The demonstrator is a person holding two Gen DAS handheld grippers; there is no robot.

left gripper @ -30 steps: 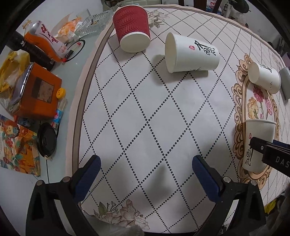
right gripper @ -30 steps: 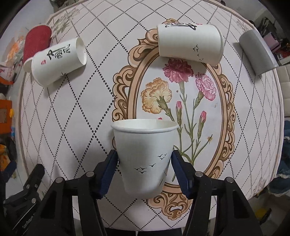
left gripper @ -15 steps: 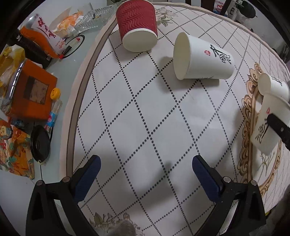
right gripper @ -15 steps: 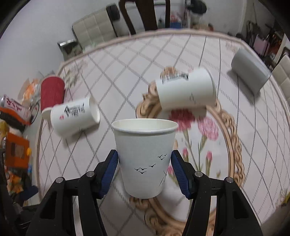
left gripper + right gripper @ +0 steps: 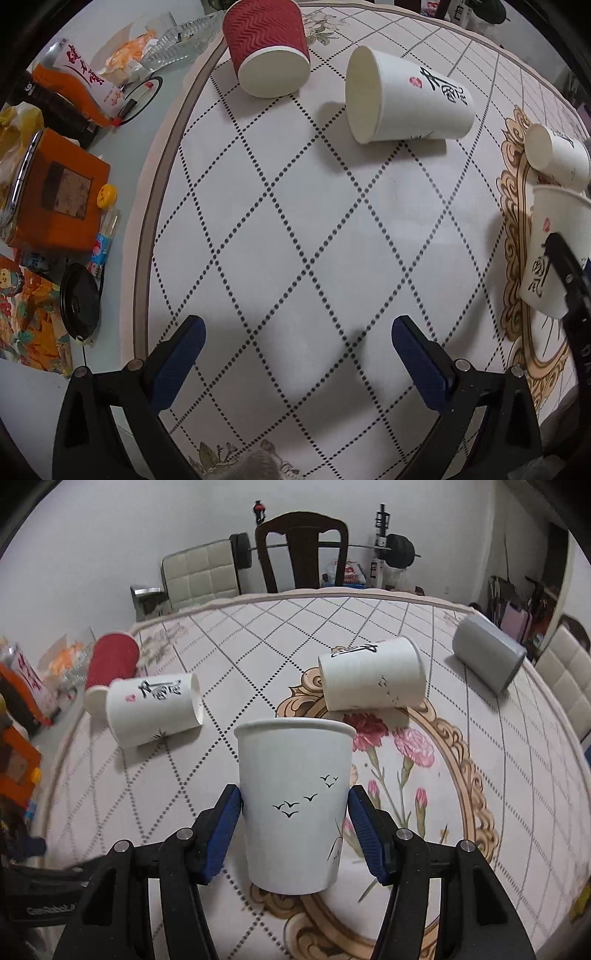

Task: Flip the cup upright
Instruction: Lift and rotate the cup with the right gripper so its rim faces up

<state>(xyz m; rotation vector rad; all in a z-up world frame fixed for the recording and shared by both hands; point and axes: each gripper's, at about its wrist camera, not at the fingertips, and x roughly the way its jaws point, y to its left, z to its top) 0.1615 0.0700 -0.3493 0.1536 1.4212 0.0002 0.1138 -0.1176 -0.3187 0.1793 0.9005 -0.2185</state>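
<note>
My right gripper [image 5: 293, 830] is shut on a white paper cup with small black birds [image 5: 295, 797], held upright, mouth up, just above the floral tablecloth; the same cup shows at the right edge of the left wrist view [image 5: 554, 251]. My left gripper [image 5: 297, 354] is open and empty over the diamond-pattern cloth. A white cup with black calligraphy [image 5: 406, 99] [image 5: 155, 709] lies on its side. Another white cup [image 5: 371, 679] [image 5: 557, 157] lies on its side beyond the held cup. A red ribbed cup [image 5: 267, 48] [image 5: 110, 661] lies tipped at the far left.
A grey cup [image 5: 487, 657] lies on its side at the far right. Left of the cloth are an orange box [image 5: 55, 199], snack packets [image 5: 77, 74], a glass ashtray [image 5: 177, 40] and a black lid [image 5: 79, 301]. Chairs [image 5: 301, 550] stand behind the table.
My right gripper has tilted up from looking down at the table to looking level, turning the held cup upright. The left gripper has shifted slightly forward and stayed open.
</note>
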